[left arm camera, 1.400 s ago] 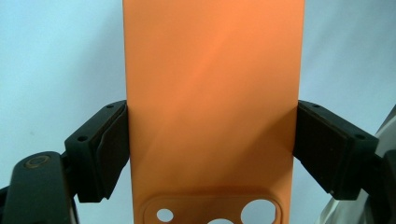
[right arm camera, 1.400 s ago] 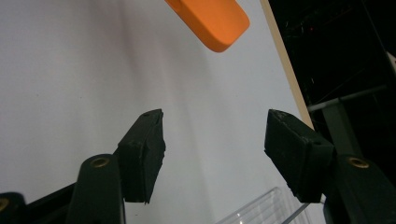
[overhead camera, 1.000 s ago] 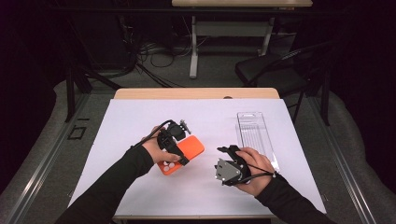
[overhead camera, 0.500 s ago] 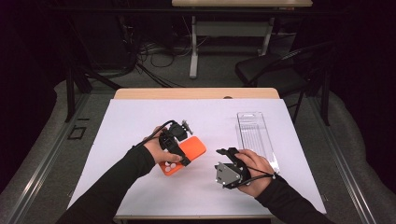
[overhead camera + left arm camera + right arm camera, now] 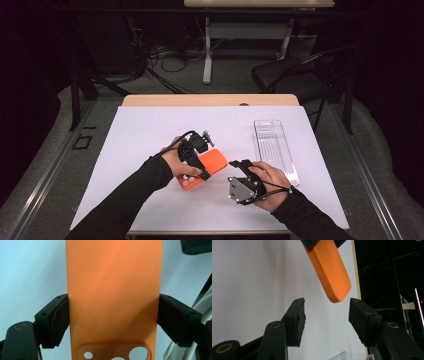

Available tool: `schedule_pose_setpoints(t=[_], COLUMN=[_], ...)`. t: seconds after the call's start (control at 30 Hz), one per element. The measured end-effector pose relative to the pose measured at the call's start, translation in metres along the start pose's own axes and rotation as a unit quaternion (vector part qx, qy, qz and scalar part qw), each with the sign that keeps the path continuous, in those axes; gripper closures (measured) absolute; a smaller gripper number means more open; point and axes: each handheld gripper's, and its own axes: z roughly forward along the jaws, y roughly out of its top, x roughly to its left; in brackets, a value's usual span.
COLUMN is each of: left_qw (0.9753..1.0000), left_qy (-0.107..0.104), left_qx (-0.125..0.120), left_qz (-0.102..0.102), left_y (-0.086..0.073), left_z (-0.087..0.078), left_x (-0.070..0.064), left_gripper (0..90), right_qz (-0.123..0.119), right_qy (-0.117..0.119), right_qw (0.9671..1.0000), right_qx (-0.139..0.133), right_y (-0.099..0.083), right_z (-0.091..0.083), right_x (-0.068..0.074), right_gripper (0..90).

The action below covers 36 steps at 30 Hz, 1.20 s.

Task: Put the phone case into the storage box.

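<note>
Right gripper (image 5: 239, 176) seemingly nearer orange case (image 5: 212, 161)

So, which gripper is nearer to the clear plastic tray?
Right. The right gripper sits just beside the clear plastic tray, jaws open. The left gripper is farther away, clamped on the orange phone case.
</note>
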Motion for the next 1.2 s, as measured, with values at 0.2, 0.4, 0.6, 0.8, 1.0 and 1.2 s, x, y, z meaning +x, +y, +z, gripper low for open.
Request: schedule_pose_setpoints(t=[0.2, 0.4, 0.6, 0.8, 1.0, 1.2], left_qw=[0.9999, 0.9998, 0.9998, 0.9996, 0.9993, 0.9985], left_qy=[-0.007, -0.010, -0.012, -0.020, -0.031, -0.049], left_qx=[0.005, 0.008, 0.010, 0.014, 0.019, 0.025], left_qz=[0.008, 0.013, 0.010, 0.011, 0.010, 0.001], left_y=[0.007, 0.010, 0.009, 0.010, 0.011, 0.012], left_z=[0.003, 0.005, 0.006, 0.006, 0.008, 0.012], left_x=[-0.006, -0.007, -0.006, -0.006, -0.003, 0.001], left_gripper=[16.1, 16.1, 16.1, 16.1, 16.1, 16.1], right_qz=[-0.018, -0.033, -0.048, -0.060, -0.080, -0.087], right_qy=[-0.004, -0.009, -0.010, -0.011, -0.014, -0.014], right_qw=[0.9998, 0.9994, 0.9988, 0.9981, 0.9966, 0.9961], right_qx=[-0.001, 0.000, -0.008, -0.007, -0.011, -0.012], right_y=[0.001, 0.001, 0.000, 0.001, 0.002, 0.003], right_z=[0.001, 0.001, 0.002, 0.002, 0.004, 0.004], right_x=[0.000, 0.002, 0.004, 0.005, 0.006, 0.007], right_gripper=[47.5, 48.4, 49.3, 49.7, 49.8, 50.1])
